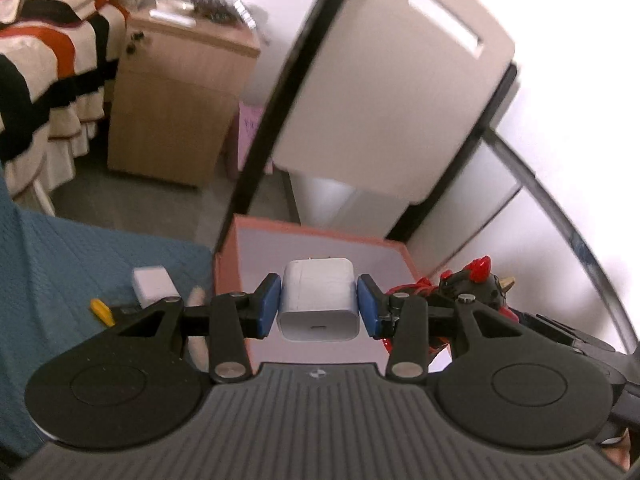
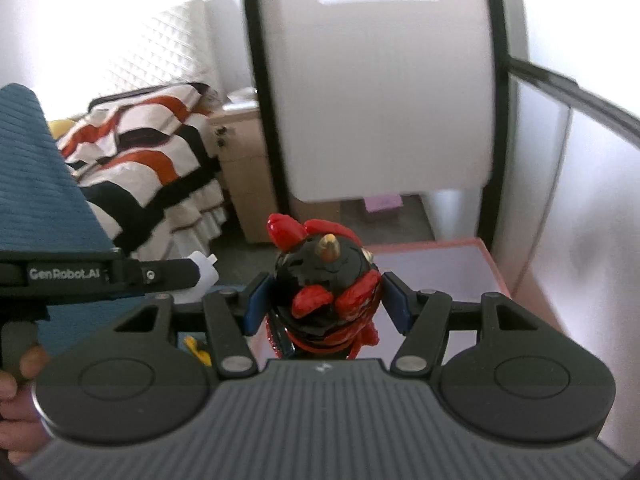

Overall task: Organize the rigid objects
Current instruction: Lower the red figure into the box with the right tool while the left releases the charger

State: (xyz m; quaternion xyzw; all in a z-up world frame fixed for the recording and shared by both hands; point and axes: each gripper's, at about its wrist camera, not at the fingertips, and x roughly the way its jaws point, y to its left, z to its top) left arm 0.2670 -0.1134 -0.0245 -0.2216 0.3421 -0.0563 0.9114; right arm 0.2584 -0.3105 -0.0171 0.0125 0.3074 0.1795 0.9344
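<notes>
My left gripper point(image 1: 318, 306) is shut on a white USB charger block point(image 1: 318, 300) and holds it above the pink open box point(image 1: 312, 232). My right gripper point(image 2: 325, 304) is shut on a black and red horned figurine point(image 2: 326, 292), held at the left edge of the same box point(image 2: 472, 264). The figurine also shows in the left wrist view point(image 1: 476, 280), right of the charger. The left gripper and its charger show in the right wrist view point(image 2: 204, 268) at the left.
A teal quilted cloth point(image 1: 80, 264) covers the surface. A white block point(image 1: 154, 282) and a yellow item point(image 1: 102, 312) lie on it left of the box. A white chair back point(image 1: 384, 92), a wooden nightstand point(image 1: 176, 104) and a striped bed point(image 1: 44, 60) stand beyond.
</notes>
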